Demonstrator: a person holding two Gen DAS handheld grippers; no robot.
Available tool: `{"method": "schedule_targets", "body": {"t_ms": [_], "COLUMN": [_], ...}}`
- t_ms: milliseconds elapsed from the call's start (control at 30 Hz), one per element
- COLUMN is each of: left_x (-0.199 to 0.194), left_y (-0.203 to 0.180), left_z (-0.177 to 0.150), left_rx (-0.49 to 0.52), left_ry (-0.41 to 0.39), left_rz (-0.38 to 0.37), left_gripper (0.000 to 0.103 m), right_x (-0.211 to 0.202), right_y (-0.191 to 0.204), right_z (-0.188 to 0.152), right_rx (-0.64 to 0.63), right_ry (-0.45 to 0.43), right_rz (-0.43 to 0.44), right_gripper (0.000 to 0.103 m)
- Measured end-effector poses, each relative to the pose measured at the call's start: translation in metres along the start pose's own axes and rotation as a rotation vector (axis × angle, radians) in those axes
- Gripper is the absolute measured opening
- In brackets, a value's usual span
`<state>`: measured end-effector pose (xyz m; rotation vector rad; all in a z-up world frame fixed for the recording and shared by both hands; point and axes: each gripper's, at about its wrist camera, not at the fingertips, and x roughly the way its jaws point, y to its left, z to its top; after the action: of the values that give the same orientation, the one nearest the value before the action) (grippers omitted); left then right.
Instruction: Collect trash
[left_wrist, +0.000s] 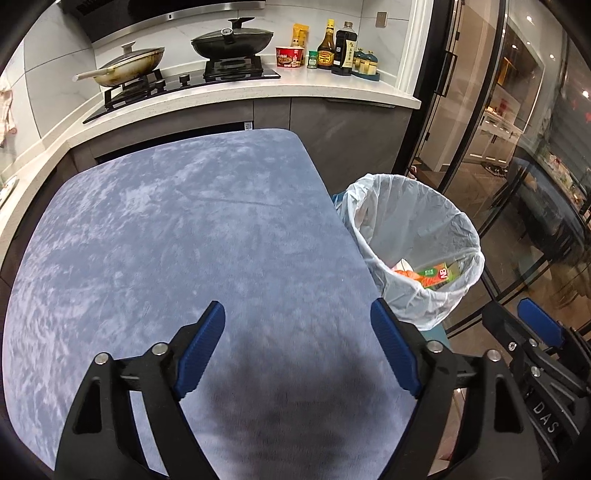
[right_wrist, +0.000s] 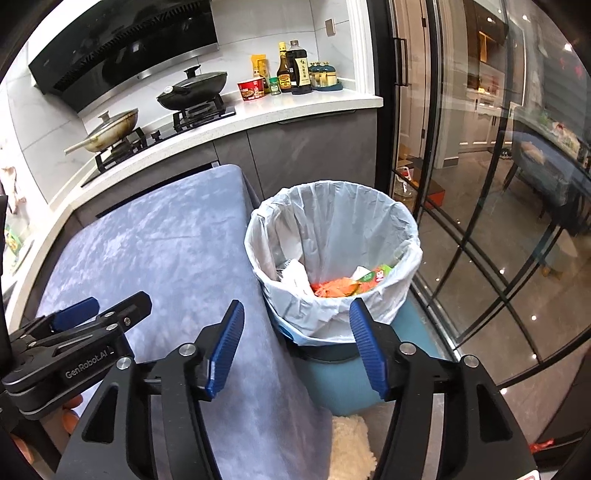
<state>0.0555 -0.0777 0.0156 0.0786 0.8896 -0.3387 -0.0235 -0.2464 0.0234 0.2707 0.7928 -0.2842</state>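
The left hand-held gripper (left_wrist: 297, 314) hangs over the blue-grey cloth-covered bench (left_wrist: 166, 229) with its two blue-padded fingers spread wide apart and nothing between them. The right hand-held gripper (right_wrist: 295, 314) is just beside it, to the right, above the bench's right edge and the bin (right_wrist: 332, 354); its fingers are also spread wide and hold nothing.

The bin stands on the floor, close against the right side of the bench. It is blue and lined with a pale, crinkled plastic bag (right_wrist: 343, 221) whose rim folds over the edge. The trash lies at the bottom of the bag: an orange wrapper (right_wrist: 332, 288), a green and red packet (right_wrist: 373, 277) leaning toward the right wall, and a white crumpled piece (right_wrist: 295, 275) on the left.

Behind the bench runs a white kitchen counter (left_wrist: 332, 83) with a stove (left_wrist: 184, 83) carrying two lidded pans, a red noodle cup (left_wrist: 289, 56) and some sauce bottles (left_wrist: 336, 46). A glass door (right_wrist: 480, 221) with dark frames stands to the right of the bin. A white fluffy mat (right_wrist: 351, 443) lies on the floor near the base of the bin.
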Motion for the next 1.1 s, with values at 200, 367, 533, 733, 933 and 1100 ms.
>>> {"method": "schedule_targets", "body": {"t_ms": [200, 367, 533, 733, 933, 1100], "left_x": [-0.003, -0.004, -0.004, -0.004, -0.004, -0.003], "left_y": [-0.001, -0.002, 0.002, 0.006, 0.006, 0.003], "left_z": [-0.011, -0.017, -0.021, -0.023, -0.025, -0.027], "left_rx": [0.006, 0.009, 0.003, -0.015, -0.011, -0.001], "left_ry": [0.010, 0.012, 0.023, 0.035, 0.035, 0.038], "left_rz": [0.017, 0.042, 0.061, 0.092, 0.114, 0.123], "left_gripper": [0.084, 0.090, 0.091, 0.092, 0.092, 0.092], "right_x": [-0.004, -0.003, -0.006, -0.003, 0.001, 0.001], "right_y": [-0.002, -0.002, 0.002, 0.002, 0.001, 0.000], "right_z": [-0.010, -0.015, -0.014, -0.014, -0.017, -0.018], "right_rx": [0.004, -0.004, -0.035, -0.044, -0.031, -0.035], "right_ry": [0.009, 0.018, 0.006, 0.021, 0.047, 0.047], "right_rz": [-0.012, -0.020, -0.036, -0.033, -0.019, -0.025], "right_gripper": [0.070, 0.076, 0.082, 0.084, 0.085, 0.090]}}
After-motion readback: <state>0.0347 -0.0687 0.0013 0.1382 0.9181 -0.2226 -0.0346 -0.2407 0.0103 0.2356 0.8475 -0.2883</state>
